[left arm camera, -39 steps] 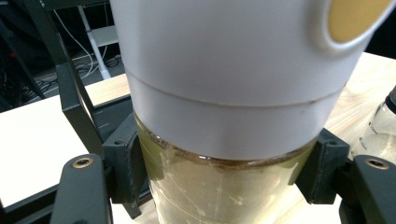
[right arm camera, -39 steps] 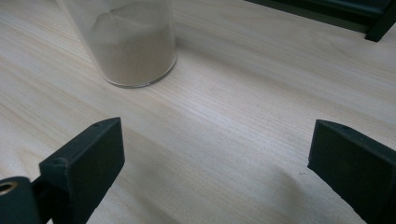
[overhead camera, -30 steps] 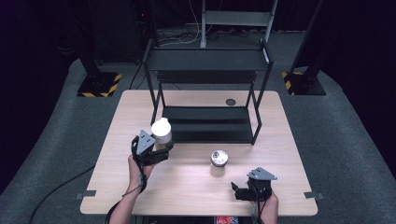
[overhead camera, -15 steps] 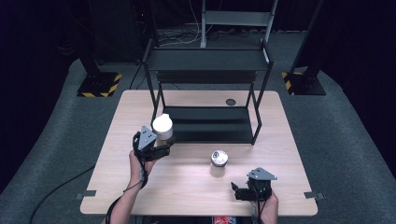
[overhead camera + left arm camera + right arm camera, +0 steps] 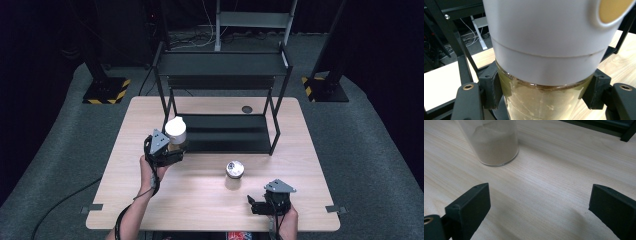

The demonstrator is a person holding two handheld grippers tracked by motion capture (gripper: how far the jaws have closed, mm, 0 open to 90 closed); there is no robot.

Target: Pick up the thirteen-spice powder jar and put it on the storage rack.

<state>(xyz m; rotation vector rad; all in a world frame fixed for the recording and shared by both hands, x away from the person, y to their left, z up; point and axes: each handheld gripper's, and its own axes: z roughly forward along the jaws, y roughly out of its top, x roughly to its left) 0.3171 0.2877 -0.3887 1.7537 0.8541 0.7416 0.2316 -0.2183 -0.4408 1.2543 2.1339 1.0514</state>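
High view overlooks the table (image 5: 200, 200); both tongs' cameras sit close.

This looks like a lab or recording studio set up for handling trials, not a home or kitchen. A plain wooden table (image 5: 200, 200) stands alone on grey carpet (image 5: 365, 150), with black curtains and darkness all round. Black stands with yellow-and-black hazard-striped bases (image 5: 107, 92) flank the table, and loose cables (image 5: 200, 42) lie on the floor behind it. A bare black metal rack (image 5: 220, 65) sits on the table, and tape marks (image 5: 91, 207) its front corners.
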